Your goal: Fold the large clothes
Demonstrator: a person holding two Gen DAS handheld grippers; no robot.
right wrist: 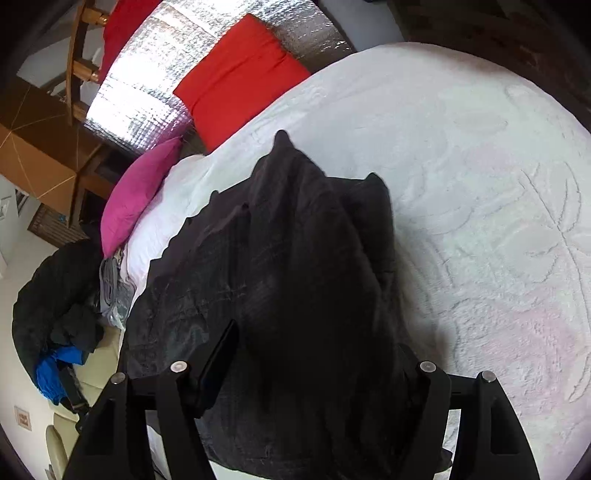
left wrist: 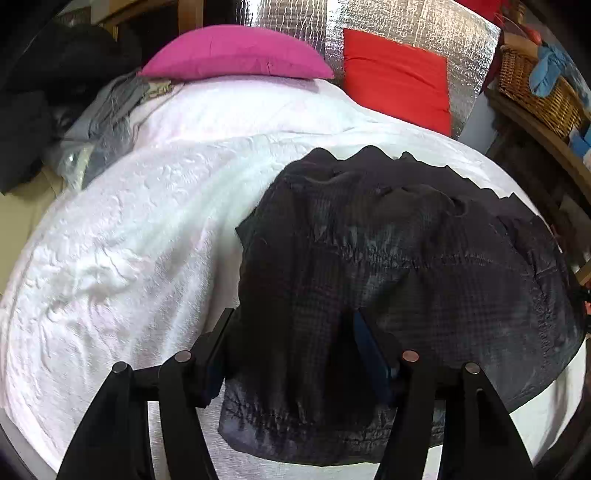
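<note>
Left wrist view: shows a big dark jacket [left wrist: 406,258] lying on the right part of a white blanket [left wrist: 129,240] on a bed. Has the near edge of the jacket lifted up, right at the left gripper [left wrist: 291,321]. Holds a fat bunch of that dark cloth squeezed between both fingers, with the cloth filling the whole gap. Farther back, shows a pink pillow [left wrist: 236,51] at the top of the bed and a red cushion [left wrist: 395,77] leaning on a shiny silver sheet [left wrist: 406,22]. Off to the right, shows a woven basket [left wrist: 535,92] on a wooden shelf.

Right wrist view: shows the same jacket, piled into a dark hump on the left part of the blanket. Has cloth stuffed into the right gripper [right wrist: 317,336] and draped over one finger, hiding it. Cannot tell whether squeezing the cloth or just sitting loose around it. Past the bed's edge on the left, shows a heap of dark clothes [right wrist: 55,295] down on the floor.
</note>
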